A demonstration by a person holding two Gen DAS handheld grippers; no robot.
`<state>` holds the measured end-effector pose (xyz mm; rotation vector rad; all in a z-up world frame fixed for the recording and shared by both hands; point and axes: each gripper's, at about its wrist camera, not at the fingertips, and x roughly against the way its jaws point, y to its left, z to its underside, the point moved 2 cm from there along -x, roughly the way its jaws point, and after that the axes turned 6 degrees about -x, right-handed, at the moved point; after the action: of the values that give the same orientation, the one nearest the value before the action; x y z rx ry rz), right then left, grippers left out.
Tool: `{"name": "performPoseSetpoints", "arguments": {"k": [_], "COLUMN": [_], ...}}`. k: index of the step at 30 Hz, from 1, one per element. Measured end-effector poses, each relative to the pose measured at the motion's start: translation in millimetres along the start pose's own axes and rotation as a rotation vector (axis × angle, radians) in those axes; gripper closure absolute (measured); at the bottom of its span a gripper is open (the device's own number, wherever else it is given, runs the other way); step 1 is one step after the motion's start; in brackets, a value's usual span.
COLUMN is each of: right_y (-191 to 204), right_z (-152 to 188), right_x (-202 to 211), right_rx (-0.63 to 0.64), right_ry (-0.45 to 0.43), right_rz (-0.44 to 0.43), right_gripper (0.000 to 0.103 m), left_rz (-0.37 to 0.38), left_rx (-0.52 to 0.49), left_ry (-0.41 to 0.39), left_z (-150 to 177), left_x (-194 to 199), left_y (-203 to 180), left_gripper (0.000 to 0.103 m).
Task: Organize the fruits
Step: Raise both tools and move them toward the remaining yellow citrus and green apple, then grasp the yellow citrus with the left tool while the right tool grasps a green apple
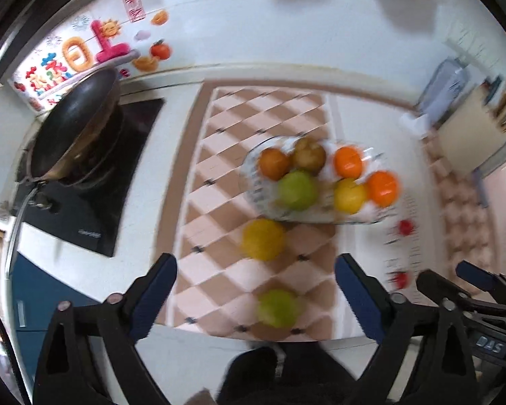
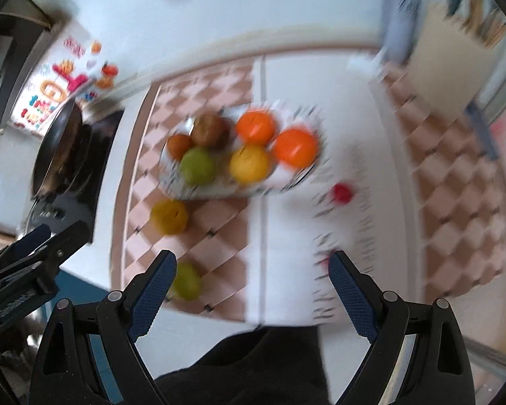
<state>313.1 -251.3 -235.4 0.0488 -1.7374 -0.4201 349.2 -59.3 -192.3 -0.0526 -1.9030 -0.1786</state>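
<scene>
- Blurring smears both views, so the fruits read only as coloured balls and the glass plate (image 1: 253,182) shows mostly as a streaky rim.
- On the plate, which straddles the checkered mat (image 1: 253,118) and white cloth (image 2: 286,229) mid-bench: two brown fruits (image 1: 274,163), a green fruit (image 1: 297,190), a yellow fruit (image 1: 350,195) and two oranges (image 1: 383,189).
- Off the plate on the mat, a loose yellow fruit (image 1: 263,239) lies just beside the rim; a loose green fruit (image 1: 278,307) sits near the bench's front edge.
- Left hand-held gripper (image 1: 255,298) hangs above that green fruit, fingers spread wide, holding nothing.
- Right hand-held gripper (image 2: 249,293) is likewise wide and empty; its left finger hides part of the green fruit.
- A pan (image 1: 74,125) sits on the stove at the bench's left end.
</scene>
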Motion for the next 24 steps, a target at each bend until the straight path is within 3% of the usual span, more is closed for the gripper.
{"name": "performPoseSetpoints", "arguments": {"k": [5,11,12,18,24], "right_y": [28,63,68,95,72], "right_z": [17,43,45,54,33], "right_x": [-80,-163,-172,-192,-177], "right_rx": [0.013,0.074,0.086,0.270,0.253], "right_ry": [0.187,0.337,0.344,0.332,0.286], "right_rz": [-0.120,-0.124,-0.117,-0.032,0.006], "right_gripper": [0.009,0.010,0.011,0.043,0.043], "left_rz": [-0.117,-0.172,-0.176,-0.161,-0.045], "left_rx": [0.019,0.091,0.104,0.147,0.152], "left_ry": [0.051,0.163,0.178,0.238,0.241], "left_z": [17,36,39,40,15], "left_x": [-26,-59,-64,-82,-97], "left_y": [29,66,72,84,71], "left_gripper": [0.006,0.006,0.006,0.006,0.006]}}
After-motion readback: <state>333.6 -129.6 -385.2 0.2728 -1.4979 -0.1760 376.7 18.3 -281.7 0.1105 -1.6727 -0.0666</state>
